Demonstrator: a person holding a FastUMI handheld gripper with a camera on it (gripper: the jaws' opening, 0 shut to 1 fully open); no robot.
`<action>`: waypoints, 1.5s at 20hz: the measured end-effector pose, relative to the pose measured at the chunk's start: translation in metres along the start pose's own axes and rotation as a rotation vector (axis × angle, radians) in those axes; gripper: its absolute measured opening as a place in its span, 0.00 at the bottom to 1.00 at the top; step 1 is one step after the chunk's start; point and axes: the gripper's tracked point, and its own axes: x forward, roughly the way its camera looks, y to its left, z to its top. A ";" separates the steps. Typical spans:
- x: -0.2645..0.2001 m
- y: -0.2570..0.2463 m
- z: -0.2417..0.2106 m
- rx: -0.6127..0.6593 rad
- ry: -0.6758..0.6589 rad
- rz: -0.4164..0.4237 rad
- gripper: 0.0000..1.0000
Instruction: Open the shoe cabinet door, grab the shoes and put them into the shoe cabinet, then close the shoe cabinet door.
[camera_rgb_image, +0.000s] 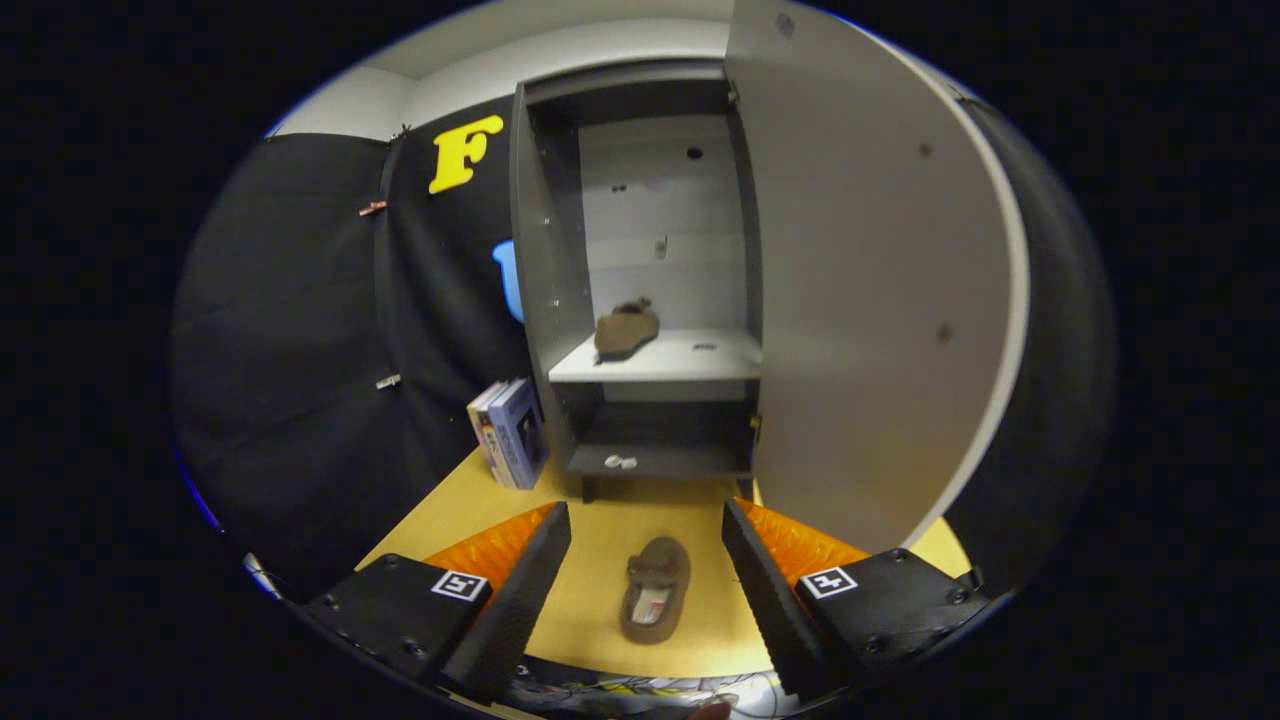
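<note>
The gripper (647, 570) is spread wide and empty, and the second shoe (655, 588) lies on the floor between its fingers, in front of the open cabinet (540, 250), its long axis pointing toward the cabinet.

I can't read any text from here. The books (510, 432) beside the cabinet (640, 290) carry print too small to make out, and the squares on the claw (648, 570) hold patterns, not words.
</note>
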 end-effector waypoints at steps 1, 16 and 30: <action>0.012 0.002 -0.020 0.005 0.037 0.006 0.97; 0.178 -0.007 -0.243 0.109 0.374 -0.085 0.97; 0.235 -0.039 -0.195 0.048 0.231 -0.220 0.12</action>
